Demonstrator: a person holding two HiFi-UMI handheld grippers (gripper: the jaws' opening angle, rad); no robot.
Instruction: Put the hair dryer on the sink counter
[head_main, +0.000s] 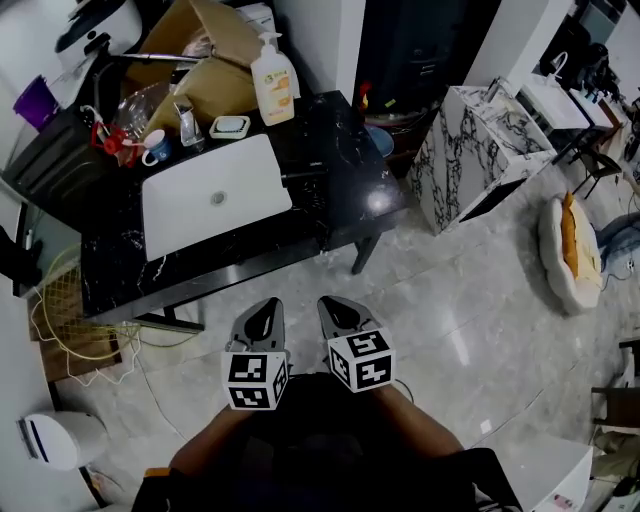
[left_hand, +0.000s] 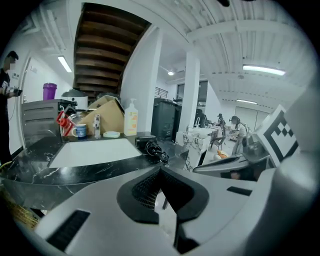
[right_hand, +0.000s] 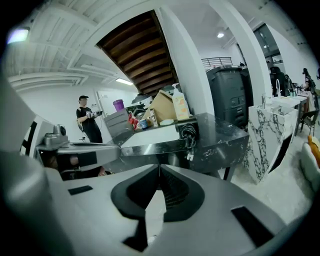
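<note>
The black marble tabletop (head_main: 350, 215) runs out of the head view at its left edge. A pile at its far left end covers the corner there. The white sink (head_main: 175, 225) is set into it, left of the middle. Behind the sink, the cardboard box (head_main: 205, 40) stands with its flaps open; what is inside it cannot be made out. Just right of the box is the pump bottle (head_main: 273, 80), whose label is too small to read.

The hair dryer (left_hand: 146, 143) lies on the tabletop just right of the sink, with its coiled cord (left_hand: 158, 153) at the near edge. From the head view it is black on black and hard to pick out; both gripper views show it more plainly, though its shape stays unclear.

The left gripper (left_hand: 161, 169) and the right gripper (right_hand: 159, 167) are side by side over the floor, near the person and well apart from the tabletop. The jaws of each are closed together, tip against tip, with nothing between them and nothing touched. The hands that hold them are hidden behind the marker cubes.

The mug (head_main: 156, 150) stands at the far left of the sink.
</note>
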